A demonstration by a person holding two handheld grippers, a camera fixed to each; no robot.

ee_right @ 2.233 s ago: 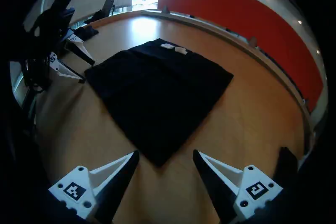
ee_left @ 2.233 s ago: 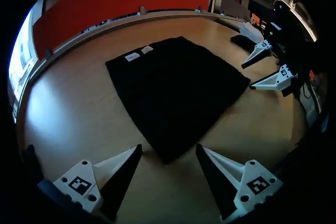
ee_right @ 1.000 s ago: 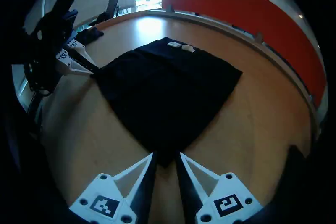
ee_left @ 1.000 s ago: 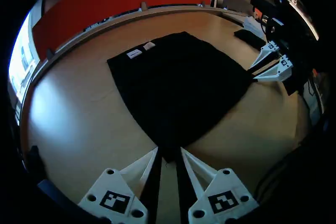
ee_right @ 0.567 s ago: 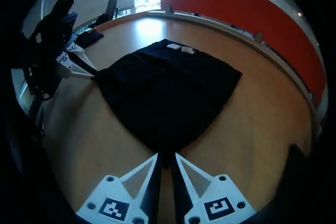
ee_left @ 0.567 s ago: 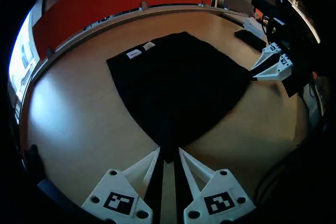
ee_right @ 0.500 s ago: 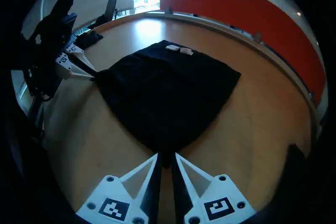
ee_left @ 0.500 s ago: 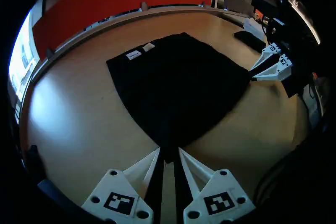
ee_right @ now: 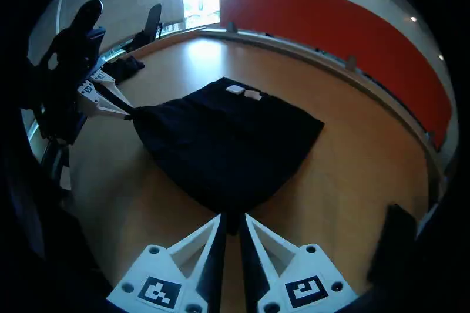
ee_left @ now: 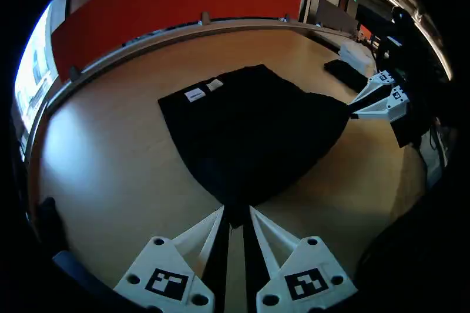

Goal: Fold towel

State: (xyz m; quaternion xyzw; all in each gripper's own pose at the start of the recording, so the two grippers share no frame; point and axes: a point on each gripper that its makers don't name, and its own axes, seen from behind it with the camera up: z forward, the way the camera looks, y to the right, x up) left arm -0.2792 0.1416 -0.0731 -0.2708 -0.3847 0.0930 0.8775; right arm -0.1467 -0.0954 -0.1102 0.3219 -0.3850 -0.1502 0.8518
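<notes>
A black towel [ee_left: 252,131] lies spread on the wooden table, with two white labels [ee_left: 204,90] near its far edge. My left gripper [ee_left: 235,224] is shut on the towel's near corner, which is raised off the table. My right gripper [ee_right: 232,225] is shut on another corner of the same towel [ee_right: 226,137], also lifted. In the left gripper view the right gripper [ee_left: 355,107] shows at the far right, pinching its corner. In the right gripper view the left gripper [ee_right: 128,113] holds its corner at the left.
The wooden table [ee_left: 111,154] has a raised rim and a red partition [ee_left: 176,2] behind it. A dark flat object [ee_left: 346,72] lies near the right gripper. Dark office chairs [ee_right: 150,19] stand by a bright window. A dark object [ee_right: 392,242] sits at the table's near right.
Both grippers went from open to shut on the towel's two near corners. Since then both corners have risen off the table and the towel's near edge bulges upward.
</notes>
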